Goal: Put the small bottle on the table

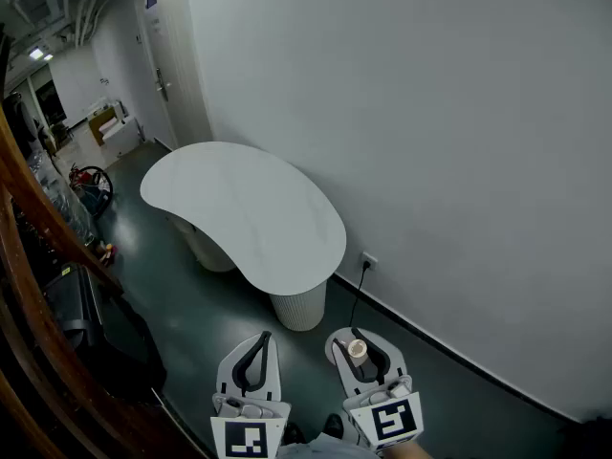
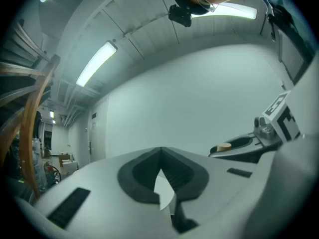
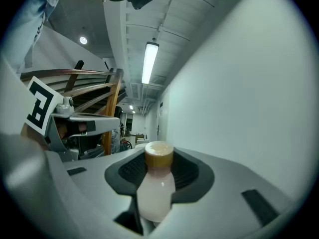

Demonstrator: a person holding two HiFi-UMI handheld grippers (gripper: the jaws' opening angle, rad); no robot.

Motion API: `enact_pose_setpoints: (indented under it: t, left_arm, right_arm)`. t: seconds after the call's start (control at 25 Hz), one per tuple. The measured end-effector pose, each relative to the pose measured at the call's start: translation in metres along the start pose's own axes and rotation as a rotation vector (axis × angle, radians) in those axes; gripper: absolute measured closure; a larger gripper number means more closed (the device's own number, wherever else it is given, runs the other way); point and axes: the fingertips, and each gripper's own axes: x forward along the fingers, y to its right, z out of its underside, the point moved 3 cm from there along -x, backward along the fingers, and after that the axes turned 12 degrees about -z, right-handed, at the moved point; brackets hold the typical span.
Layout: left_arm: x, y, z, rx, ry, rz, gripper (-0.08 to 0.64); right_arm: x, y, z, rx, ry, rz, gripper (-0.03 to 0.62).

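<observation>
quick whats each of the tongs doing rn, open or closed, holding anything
left tongs: closed, nothing held.
right tongs: closed on the small bottle.

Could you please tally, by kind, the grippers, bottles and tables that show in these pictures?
Grippers: 2, the left gripper and the right gripper
Bottles: 1, the small bottle, held between the right gripper's jaws
Tables: 1, the table
Total: 4

A plain office-like hallway: white table (image 1: 247, 213), door (image 1: 175, 65), wooden stair railing (image 3: 111, 116).
</observation>
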Motion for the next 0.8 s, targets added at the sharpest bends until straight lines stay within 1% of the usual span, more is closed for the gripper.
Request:
enact_pose_setpoints:
  t: [0.32, 0.36, 0.48, 0.52, 0.76, 0.8]
  left_arm:
    - [0.015, 0.007, 0.005, 0.008, 0.000, -0.010, 0.560]
    - [0.018, 0.007, 0.006, 0.007, -0.002, -0.012, 0.560]
    - [0.029, 0.007, 0.009, 0.004, -0.009, -0.018, 0.560]
    - [0.033, 0.007, 0.011, 0.003, -0.012, -0.021, 0.560]
    - [0.054, 0.007, 0.018, -0.004, -0.025, -0.033, 0.560]
    - [0.058, 0.007, 0.019, -0.005, -0.028, -0.035, 0.560]
  right_arm:
    - [-0.003, 0.014, 0.004, -0.006, 0.002, -0.019, 0.469]
    - [-0.005, 0.017, 0.005, 0.011, -0.011, -0.017, 0.469]
    - [-0.011, 0.024, 0.013, 0.121, -0.075, -0.014, 0.469]
    - [-0.012, 0.026, 0.014, 0.133, -0.078, -0.024, 0.469]
    - [-0.010, 0.043, 0.014, 0.089, -0.058, -0.062, 0.469]
    - [-0.009, 0.044, 0.016, 0.100, -0.067, -0.063, 0.469]
